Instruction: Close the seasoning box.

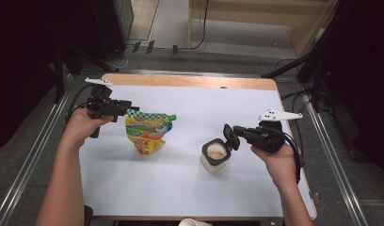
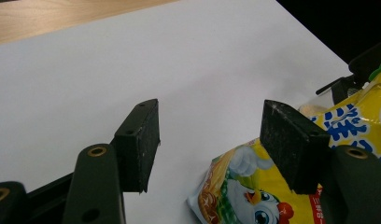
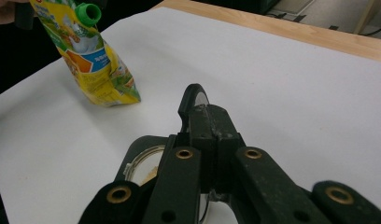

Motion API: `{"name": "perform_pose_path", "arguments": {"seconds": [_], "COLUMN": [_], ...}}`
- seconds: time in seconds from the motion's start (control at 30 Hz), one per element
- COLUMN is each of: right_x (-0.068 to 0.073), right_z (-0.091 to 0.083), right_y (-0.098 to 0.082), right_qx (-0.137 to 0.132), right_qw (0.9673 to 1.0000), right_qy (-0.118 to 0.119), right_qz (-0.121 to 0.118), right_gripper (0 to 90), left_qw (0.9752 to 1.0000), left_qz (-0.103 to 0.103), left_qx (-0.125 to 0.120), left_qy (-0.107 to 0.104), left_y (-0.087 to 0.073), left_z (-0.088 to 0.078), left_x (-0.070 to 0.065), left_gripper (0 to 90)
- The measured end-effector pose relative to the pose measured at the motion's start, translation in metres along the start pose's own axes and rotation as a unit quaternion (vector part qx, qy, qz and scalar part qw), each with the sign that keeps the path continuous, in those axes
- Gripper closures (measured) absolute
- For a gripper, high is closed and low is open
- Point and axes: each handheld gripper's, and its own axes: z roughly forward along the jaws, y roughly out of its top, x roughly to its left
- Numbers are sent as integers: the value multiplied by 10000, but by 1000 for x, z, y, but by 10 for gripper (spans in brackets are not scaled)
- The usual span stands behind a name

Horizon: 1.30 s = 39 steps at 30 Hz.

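Jar (image 1: 214,157) stands on the white sheet (image 1: 190,183), its hinged black lid (image 1: 231,137) upright; right gripper (image 1: 237,135) clamped tight on that lid, just right of the jar; yellow pouch (image 1: 148,132) well left of the jar, upright; left gripper (image 1: 128,112) at the pouch's top left corner, jaws fairly wide, not pressing it.

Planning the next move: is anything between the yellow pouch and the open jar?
Nothing visible. Only bare white sheet lies between the pouch and the jar. The right gripper holds the jar's black lid tipped back on the side away from the pouch. The pouch's green cap is on.
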Motion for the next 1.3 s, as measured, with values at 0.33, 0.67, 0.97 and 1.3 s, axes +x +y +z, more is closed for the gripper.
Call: {"name": "perform_pose_path", "arguments": {"seconds": [0.33, 0.67, 0.97, 1.3], "right_x": [6, 15, 24, 32], "right_z": [10, 22, 35, 59], "right_y": [-3, -5, -9, -25], "right_qx": [52, 149, 289, 698], "right_qw": [9998, 9992, 9982, 9941], "right_qy": [176, 358, 478, 726], "right_qz": [-12, -62, -199, -412], "right_gripper": [900, 900, 900, 900], "left_qw": [10000, 10000, 10000, 10000], "left_qz": [-44, -41, -50, -44], "left_qx": [-17, -31, -34, 5], "left_qy": [-1, -20, -22, -10], "left_y": [-1, -1, -1, -2], "left_z": [-1, -1, -1, -1], "left_x": [2, 2, 3, 3], "left_gripper": [392, 392, 393, 393]}}
